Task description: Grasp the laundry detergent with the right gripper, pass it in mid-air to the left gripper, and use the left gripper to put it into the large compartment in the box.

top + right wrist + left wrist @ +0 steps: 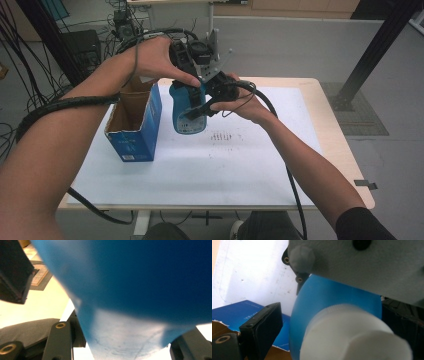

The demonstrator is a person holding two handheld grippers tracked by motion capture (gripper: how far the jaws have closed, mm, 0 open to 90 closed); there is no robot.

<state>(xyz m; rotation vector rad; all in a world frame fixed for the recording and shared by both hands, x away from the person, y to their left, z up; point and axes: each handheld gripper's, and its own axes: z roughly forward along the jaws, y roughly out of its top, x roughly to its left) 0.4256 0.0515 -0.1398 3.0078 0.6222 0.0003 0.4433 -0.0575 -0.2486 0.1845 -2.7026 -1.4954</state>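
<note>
A blue bottle (186, 120) with a pale label hangs above the white sheet, between both hands. My right gripper (197, 111) comes in from the right and is shut on the bottle's body (150, 277), which sits between its black jaws. My left gripper (187, 91) points down at the bottle's top. In the left gripper view the white cap (352, 337) lies between that gripper's jaws, and a gap shows between the left jaw and the bottle (332, 297), so my left gripper (332, 325) stands open. The right gripper's grey plate (367, 267) crosses the top of that view.
An open blue cardboard box (135, 140) stands on the sheet just left of the bottle, its flaps up. The white sheet (225, 165) covers most of the wooden table (345, 150). Cables trail from both grippers, and black frame posts stand beyond the table.
</note>
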